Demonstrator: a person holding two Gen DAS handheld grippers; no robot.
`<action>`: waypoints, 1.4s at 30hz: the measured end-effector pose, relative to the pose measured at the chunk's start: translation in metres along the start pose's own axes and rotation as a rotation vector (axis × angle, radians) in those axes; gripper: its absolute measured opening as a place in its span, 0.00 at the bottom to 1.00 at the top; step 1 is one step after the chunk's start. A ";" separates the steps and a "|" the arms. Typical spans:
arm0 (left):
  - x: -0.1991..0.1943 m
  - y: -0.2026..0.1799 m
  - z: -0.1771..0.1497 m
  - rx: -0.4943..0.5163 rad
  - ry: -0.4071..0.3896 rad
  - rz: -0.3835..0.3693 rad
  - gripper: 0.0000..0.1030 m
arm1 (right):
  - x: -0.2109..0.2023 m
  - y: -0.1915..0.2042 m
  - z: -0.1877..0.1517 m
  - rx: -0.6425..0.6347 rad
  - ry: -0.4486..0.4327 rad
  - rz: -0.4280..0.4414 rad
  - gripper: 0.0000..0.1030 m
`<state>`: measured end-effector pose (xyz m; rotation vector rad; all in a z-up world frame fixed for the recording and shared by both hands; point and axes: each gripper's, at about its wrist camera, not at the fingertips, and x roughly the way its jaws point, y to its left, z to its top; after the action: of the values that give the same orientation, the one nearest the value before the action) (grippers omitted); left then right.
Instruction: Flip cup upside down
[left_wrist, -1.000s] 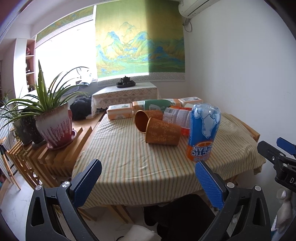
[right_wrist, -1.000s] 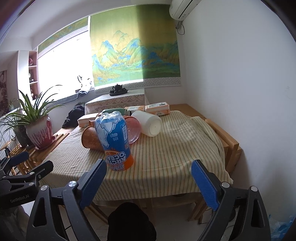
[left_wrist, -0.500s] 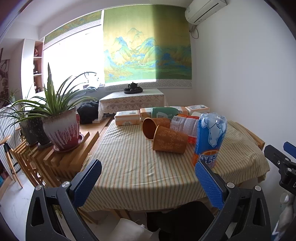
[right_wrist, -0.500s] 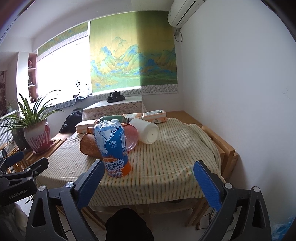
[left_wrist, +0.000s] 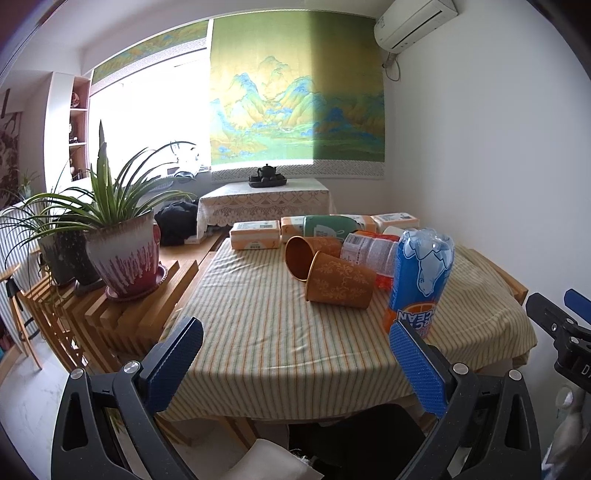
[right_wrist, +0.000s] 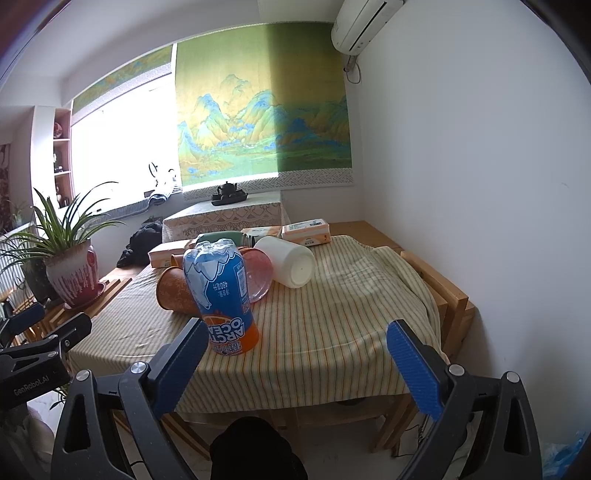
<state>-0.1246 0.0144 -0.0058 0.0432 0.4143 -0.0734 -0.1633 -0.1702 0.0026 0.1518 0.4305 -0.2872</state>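
Observation:
Several cups lie on the striped tablecloth (left_wrist: 258, 332). A patterned orange cup (left_wrist: 340, 282) rests on its side, with a second orange cup (left_wrist: 306, 251) behind it, mouth toward me. A blue and orange can-shaped cup (left_wrist: 421, 273) (right_wrist: 221, 291) stands with its print upside down. A white cup (right_wrist: 288, 264) and a pink clear cup (right_wrist: 258, 273) lie on their sides. My left gripper (left_wrist: 295, 326) is open and empty, short of the table's front edge. My right gripper (right_wrist: 297, 328) is also open and empty, near the can-shaped cup.
A potted plant (left_wrist: 125, 254) stands on a wooden rack left of the table. Tissue packs (left_wrist: 255, 234) and a green cup (left_wrist: 328, 225) line the far edge. A wooden bench (right_wrist: 447, 291) flanks the right side, close to the white wall.
Both views have tilted upward a little, so the table sits lower in frame. Both grippers have stayed open, and nothing on the table has moved.

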 end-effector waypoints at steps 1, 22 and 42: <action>0.000 0.000 0.000 0.000 -0.001 0.001 0.99 | 0.000 0.000 0.000 0.000 0.000 0.000 0.93; 0.000 0.002 0.001 -0.005 -0.007 0.003 0.99 | 0.005 0.001 0.000 0.002 0.010 0.006 0.93; 0.000 0.001 0.003 -0.008 -0.013 0.001 0.99 | 0.006 0.002 -0.001 0.002 0.013 0.005 0.93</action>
<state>-0.1233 0.0156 -0.0029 0.0349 0.4010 -0.0706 -0.1579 -0.1699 -0.0003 0.1563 0.4429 -0.2821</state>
